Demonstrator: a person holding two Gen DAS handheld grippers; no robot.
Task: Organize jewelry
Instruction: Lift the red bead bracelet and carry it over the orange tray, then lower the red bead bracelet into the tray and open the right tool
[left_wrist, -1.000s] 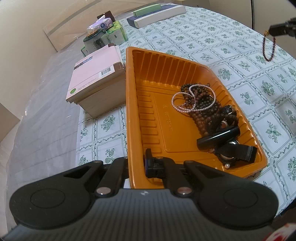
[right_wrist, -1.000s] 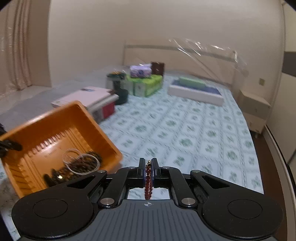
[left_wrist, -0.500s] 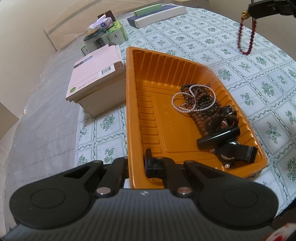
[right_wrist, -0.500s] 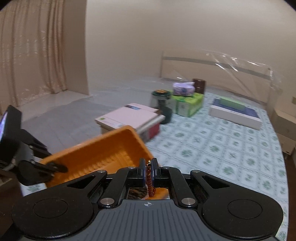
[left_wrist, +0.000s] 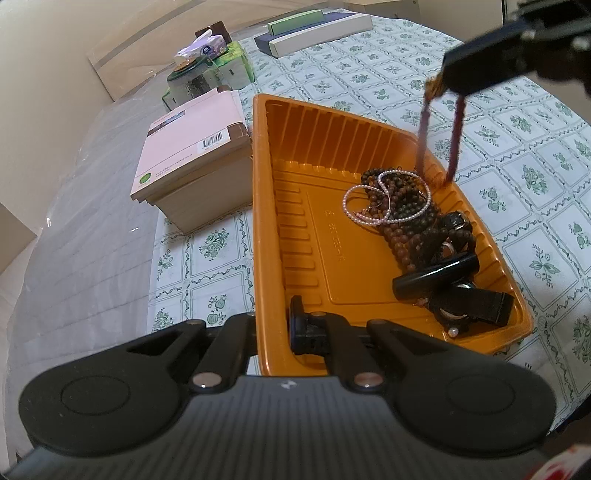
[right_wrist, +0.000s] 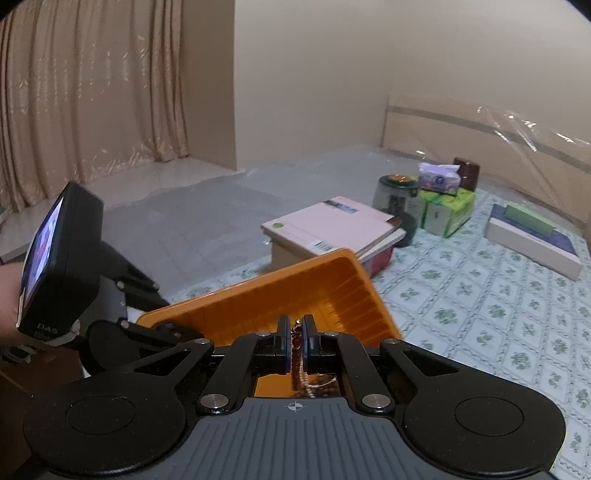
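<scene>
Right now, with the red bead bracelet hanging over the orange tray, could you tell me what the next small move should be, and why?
Probably lower it slightly, then open the right hand-held gripper. The red bead bracelet dangles above the far end of the orange tray, over the other jewelry, while the left hand-held gripper clamps the tray's near rim.

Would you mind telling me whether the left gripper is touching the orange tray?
Touching. In the left wrist view the left gripper is shut on the near wall of the orange tray, one finger outside the wall and one inside it.
</scene>
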